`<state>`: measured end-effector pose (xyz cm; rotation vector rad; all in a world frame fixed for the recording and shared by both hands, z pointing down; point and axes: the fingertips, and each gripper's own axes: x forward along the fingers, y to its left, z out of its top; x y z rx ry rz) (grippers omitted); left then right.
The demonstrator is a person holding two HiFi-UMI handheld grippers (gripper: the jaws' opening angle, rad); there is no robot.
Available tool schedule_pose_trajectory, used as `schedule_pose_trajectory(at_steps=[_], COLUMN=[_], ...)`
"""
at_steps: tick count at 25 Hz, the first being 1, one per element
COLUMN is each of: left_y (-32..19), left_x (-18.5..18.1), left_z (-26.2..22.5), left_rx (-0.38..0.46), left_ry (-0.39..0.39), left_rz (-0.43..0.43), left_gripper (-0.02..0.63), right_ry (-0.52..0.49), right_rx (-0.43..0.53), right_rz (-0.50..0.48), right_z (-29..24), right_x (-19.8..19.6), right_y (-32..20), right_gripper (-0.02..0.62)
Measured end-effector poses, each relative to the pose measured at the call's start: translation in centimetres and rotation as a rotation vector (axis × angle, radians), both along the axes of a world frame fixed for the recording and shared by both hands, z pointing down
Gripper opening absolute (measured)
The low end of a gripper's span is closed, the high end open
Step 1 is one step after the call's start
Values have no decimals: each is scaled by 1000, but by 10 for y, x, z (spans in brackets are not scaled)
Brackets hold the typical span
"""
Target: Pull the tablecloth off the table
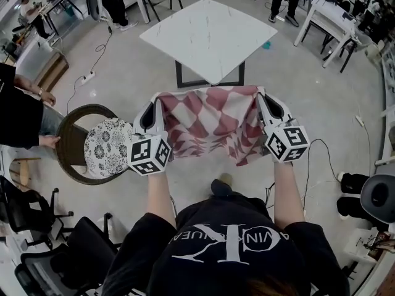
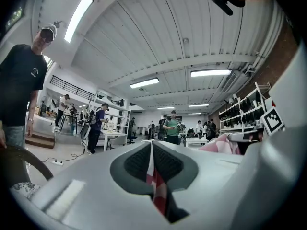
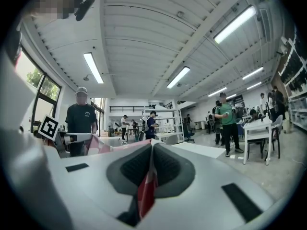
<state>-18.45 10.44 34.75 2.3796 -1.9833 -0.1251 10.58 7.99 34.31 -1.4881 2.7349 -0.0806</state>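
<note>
Head view: tablecloth (image 1: pixel 210 125), red-and-white check, hanging slack in the air between left gripper (image 1: pixel 155 98) and right gripper (image 1: pixel 260 94), off the white table (image 1: pixel 207 32) that stands beyond it. Round chair (image 1: pixel 69 148) with patterned cushion (image 1: pixel 106 147), at left.

Left gripper view: jaws pressed together, pinching a fold of the cloth between dark pads (image 2: pixel 136 164).

Right gripper view: jaws likewise closed on a cloth fold, red and white showing in the seam.

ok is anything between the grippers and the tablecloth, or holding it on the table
Nothing visible. The left gripper and right gripper are both shut on the tablecloth, which hangs between them, off the table.
</note>
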Motion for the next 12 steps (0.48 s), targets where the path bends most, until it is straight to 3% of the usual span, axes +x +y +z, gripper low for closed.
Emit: schedule_pose_trajectory(at_steps=[12], left_y=[-4], left_x=[-4], left_z=[11], left_rx=[-27], left_ry=[6], left_rz=[-3], left_gripper=[14], right_ry=[4], right_rx=[-18], right_rz=[1], right_z=[7], right_x=[-2], right_y=[-5], right_gripper=[21])
